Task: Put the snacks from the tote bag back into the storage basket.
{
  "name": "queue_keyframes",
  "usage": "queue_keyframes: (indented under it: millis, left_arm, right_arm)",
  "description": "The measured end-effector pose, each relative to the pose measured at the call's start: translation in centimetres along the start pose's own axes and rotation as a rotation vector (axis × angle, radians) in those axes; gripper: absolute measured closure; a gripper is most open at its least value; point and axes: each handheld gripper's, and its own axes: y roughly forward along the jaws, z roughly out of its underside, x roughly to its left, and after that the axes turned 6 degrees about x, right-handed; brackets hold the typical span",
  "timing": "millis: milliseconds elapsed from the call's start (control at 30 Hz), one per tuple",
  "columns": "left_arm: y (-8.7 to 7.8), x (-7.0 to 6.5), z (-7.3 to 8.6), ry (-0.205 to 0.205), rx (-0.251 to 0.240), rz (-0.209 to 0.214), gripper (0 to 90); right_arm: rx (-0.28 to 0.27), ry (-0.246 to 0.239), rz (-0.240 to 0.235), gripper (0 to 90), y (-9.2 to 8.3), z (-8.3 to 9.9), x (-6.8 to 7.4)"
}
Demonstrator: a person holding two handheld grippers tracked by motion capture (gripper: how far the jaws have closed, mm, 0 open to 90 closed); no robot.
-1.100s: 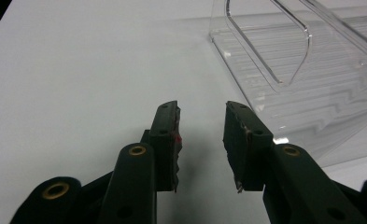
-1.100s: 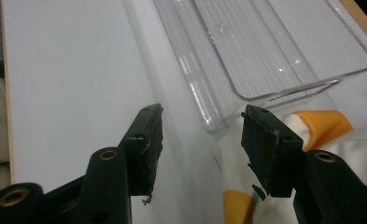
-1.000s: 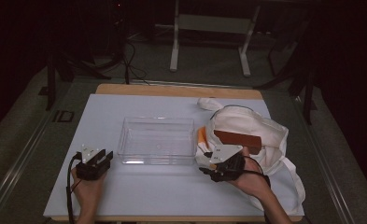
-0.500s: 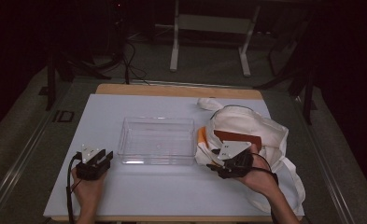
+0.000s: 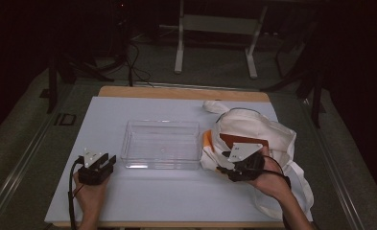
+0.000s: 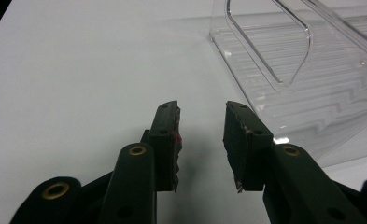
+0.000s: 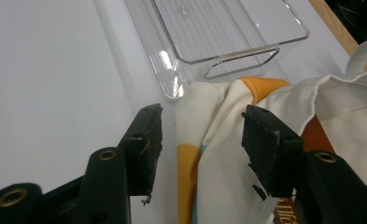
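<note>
Reaching into the tote (image 5: 272,139) beside the bin (image 5: 161,143) with right gripper (image 7: 202,140), jaws apart astride white-orange cloth (image 7: 209,140), not clamped. Left gripper (image 6: 201,140) idle, jaws apart. Next: closing on cloth, lifting toward bin.

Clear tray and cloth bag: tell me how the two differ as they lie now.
The clear tray is rigid, see-through and boxy; the cloth bag is soft, cream with orange patches, and crumpled. The tray looks empty, while a brown item shows in the bag's mouth. The tray lies apart from both claws; the bag's edge lies between the right claw's open jaws. Both rest on the white table, side by side.
</note>
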Motion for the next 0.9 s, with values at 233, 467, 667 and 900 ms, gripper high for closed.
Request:
queue_keyframes:
  millis: [233, 467, 667, 900]
  left_arm:
    - [0.0, 0.0, 0.0, 0.001, 0.000, -0.001, 65.9]
    - [0.0, 0.0, 0.0, 0.001, 0.001, -0.002, 65.9]
    - [0.0, 0.0, 0.0, 0.000, 0.001, -0.002, 65.9]
    - [0.0, 0.0, 0.0, -0.001, 0.000, -0.001, 65.8]
  right_arm:
    - [0.010, 0.002, 0.010, 47.5, -0.4, 0.2, -0.4]
    - [0.018, 0.007, 0.020, 47.5, -0.8, 0.4, -0.9]
    - [0.028, 0.010, 0.030, 47.4, -1.0, 0.7, -1.4]
    - [0.037, 0.021, 0.036, 47.4, -1.2, 1.0, -1.9]
